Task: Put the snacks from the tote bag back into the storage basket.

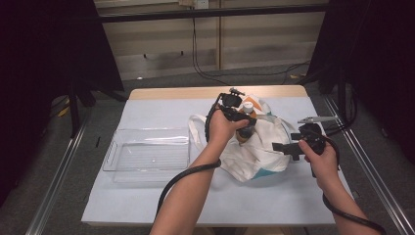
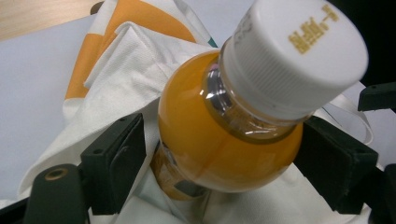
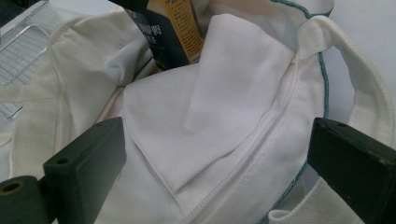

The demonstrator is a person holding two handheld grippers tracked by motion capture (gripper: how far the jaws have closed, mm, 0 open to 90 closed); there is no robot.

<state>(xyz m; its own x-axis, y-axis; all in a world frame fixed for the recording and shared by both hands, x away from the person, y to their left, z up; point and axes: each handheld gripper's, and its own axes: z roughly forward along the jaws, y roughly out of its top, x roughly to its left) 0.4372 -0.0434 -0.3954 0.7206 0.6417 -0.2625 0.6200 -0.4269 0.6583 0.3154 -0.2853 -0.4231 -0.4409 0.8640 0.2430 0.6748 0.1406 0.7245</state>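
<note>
A person's left gripper (image 1: 243, 119) clamps the rounded shoulder of a white-capped orange juice bottle (image 2: 229, 135), likely smooth, rigid and slippery, above a soft white tote bag (image 1: 262, 147), while the right gripper (image 1: 281, 147) gapes wide, empty, over the bag's rim.

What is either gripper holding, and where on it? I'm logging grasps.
The left gripper holds the orange juice bottle by its shoulder, below the white cap. The right gripper is open at the white bag.

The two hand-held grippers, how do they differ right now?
The left hand-held gripper has its jaws around an orange juice bottle; the right hand-held gripper is open over the white tote bag, gripping nothing. The left sits higher over the bag, the right beside it. Both have black jaws.
</note>
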